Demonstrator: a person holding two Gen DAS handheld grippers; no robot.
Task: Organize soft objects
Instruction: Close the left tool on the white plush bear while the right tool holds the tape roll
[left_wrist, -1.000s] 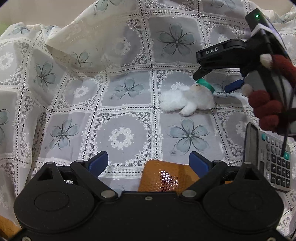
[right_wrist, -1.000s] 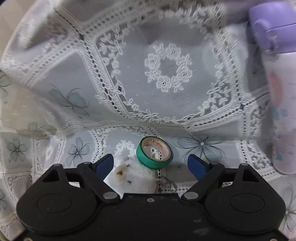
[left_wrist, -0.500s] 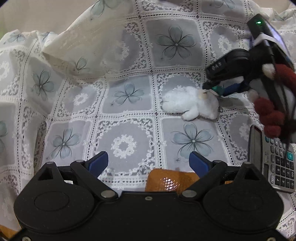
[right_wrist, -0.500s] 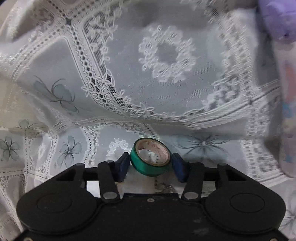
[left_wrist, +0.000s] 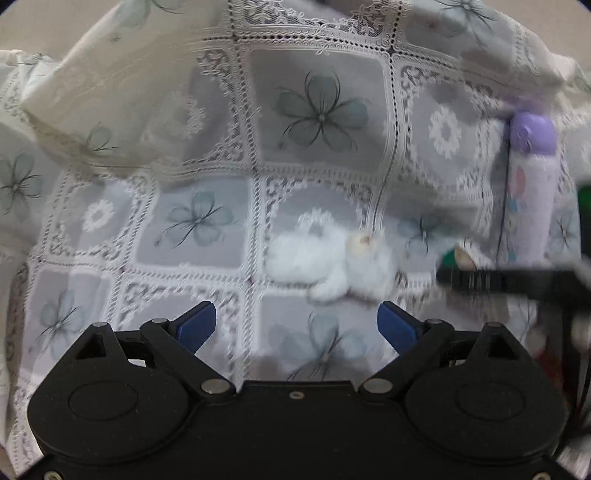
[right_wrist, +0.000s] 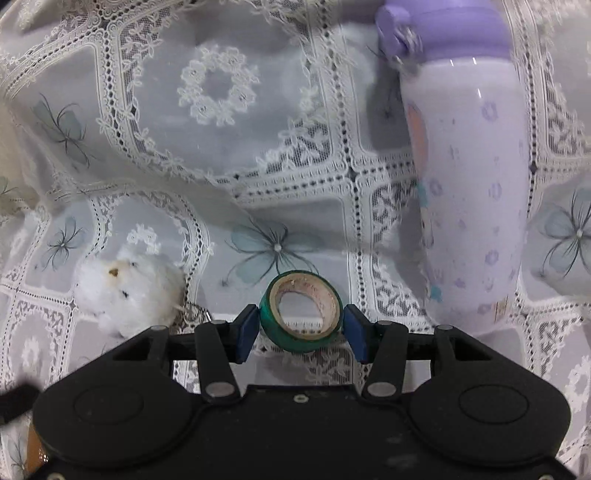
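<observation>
A white fluffy plush toy (left_wrist: 332, 262) lies on the lace tablecloth, just ahead of my left gripper (left_wrist: 297, 326), which is open and empty. It also shows in the right wrist view (right_wrist: 129, 291), to the left of my right gripper (right_wrist: 301, 328). My right gripper is shut on a green tape roll (right_wrist: 301, 312) and holds it a little above the cloth. In the left wrist view the right gripper (left_wrist: 517, 280) is a blurred black bar at the right with the green roll (left_wrist: 452, 258) at its tip.
A purple and white bottle (right_wrist: 465, 177) stands upright right of the tape roll; it also shows in the left wrist view (left_wrist: 530, 192). The lace tablecloth (left_wrist: 321, 110) rises in folds at the back and left.
My right gripper closed on the green tape roll and carried it right, away from the plush toy, toward the bottle. My left gripper moved forward toward the plush toy.
</observation>
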